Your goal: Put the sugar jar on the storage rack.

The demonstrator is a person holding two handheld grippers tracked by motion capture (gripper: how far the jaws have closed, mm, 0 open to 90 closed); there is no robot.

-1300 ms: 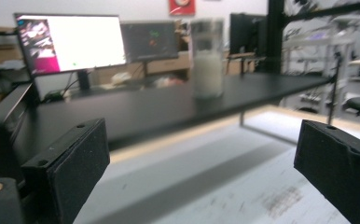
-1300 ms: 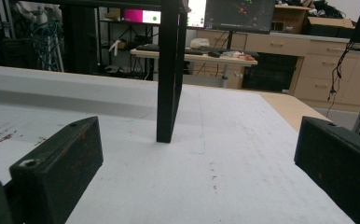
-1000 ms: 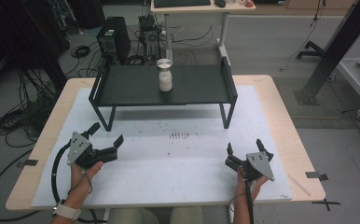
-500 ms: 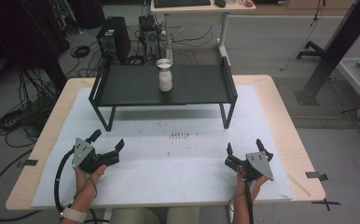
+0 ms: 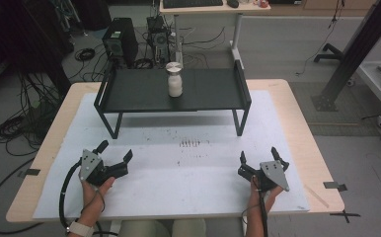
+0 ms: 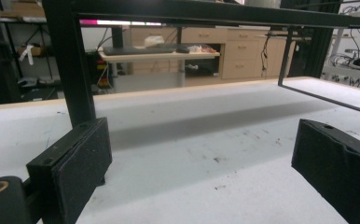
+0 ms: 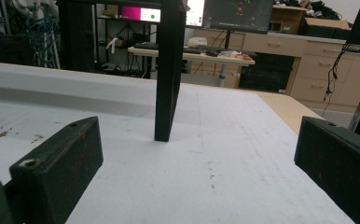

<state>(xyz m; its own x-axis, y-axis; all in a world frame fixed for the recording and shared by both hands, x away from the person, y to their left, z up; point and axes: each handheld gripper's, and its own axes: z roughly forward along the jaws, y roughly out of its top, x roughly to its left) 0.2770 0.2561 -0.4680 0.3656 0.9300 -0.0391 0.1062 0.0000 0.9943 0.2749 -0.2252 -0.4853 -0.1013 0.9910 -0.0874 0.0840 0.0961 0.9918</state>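
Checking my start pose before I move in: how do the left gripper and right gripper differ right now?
The left gripper sits near the table's left side and points up and to the right in the high view; the right gripper sits near the right side and points straight toward the black shelf. The left lies nearer a shelf leg. Both are open, empty, low over the white mat, well short of the white bottle.

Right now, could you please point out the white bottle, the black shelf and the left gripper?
white bottle (image 5: 174, 85), high view, on its body.
black shelf (image 5: 144, 91), high view, on its bare top surface.
left gripper (image 5: 115, 153), high view, midway between its open fingertips.
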